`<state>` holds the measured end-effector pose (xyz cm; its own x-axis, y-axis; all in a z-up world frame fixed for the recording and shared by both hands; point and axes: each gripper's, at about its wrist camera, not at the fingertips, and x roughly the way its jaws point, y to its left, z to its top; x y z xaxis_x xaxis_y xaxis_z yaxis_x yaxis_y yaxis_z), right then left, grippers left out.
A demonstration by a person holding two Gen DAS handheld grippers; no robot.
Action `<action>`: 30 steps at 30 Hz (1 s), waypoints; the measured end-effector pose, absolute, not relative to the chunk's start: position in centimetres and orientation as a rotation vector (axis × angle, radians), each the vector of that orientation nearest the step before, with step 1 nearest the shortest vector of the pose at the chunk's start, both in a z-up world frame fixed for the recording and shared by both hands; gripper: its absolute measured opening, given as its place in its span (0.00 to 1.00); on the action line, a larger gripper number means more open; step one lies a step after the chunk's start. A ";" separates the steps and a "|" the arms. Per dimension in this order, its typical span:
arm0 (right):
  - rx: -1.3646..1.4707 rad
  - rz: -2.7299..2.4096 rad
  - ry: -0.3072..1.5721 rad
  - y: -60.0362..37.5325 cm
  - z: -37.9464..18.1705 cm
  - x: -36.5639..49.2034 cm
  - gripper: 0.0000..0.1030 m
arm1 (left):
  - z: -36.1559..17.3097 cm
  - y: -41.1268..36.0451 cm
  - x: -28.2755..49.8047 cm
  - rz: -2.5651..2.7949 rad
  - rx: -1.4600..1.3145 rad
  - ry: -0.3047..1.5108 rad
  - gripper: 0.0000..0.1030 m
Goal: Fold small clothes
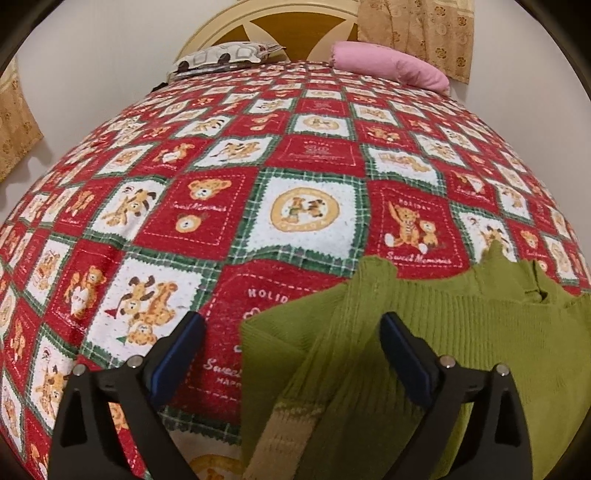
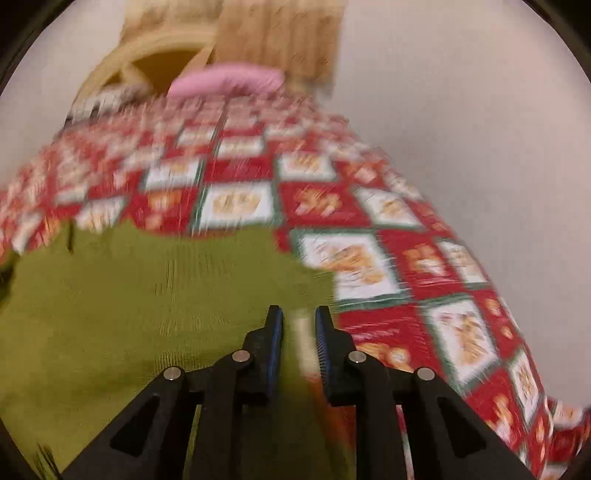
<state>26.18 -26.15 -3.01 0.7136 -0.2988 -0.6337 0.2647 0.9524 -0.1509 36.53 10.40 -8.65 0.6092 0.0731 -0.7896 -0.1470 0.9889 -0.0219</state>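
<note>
A small green knitted sweater (image 1: pixel 443 332) lies on the bed, its left sleeve folded in over the body, with a cream cuff (image 1: pixel 284 432) at the near edge. My left gripper (image 1: pixel 291 328) is open and empty, hovering over the sweater's left edge. In the blurred right wrist view the sweater (image 2: pixel 147 295) fills the lower left. My right gripper (image 2: pixel 298 321) is nearly closed at the sweater's right edge, with a pale strip, perhaps the other cuff, between its fingers; whether it grips the cloth I cannot tell.
The bed is covered by a red, white and green teddy-bear quilt (image 1: pixel 306 218). A pink pillow (image 1: pixel 391 64) and a patterned pillow (image 1: pixel 221 55) lie at the headboard (image 1: pixel 280 22). Walls and beige curtains (image 1: pixel 417 33) stand behind and to the right.
</note>
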 end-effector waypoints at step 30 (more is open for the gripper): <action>-0.053 0.011 0.841 -17.9 -7.2 16.4 0.25 | -7.0 4.8 22.0 -0.007 0.124 0.826 1.00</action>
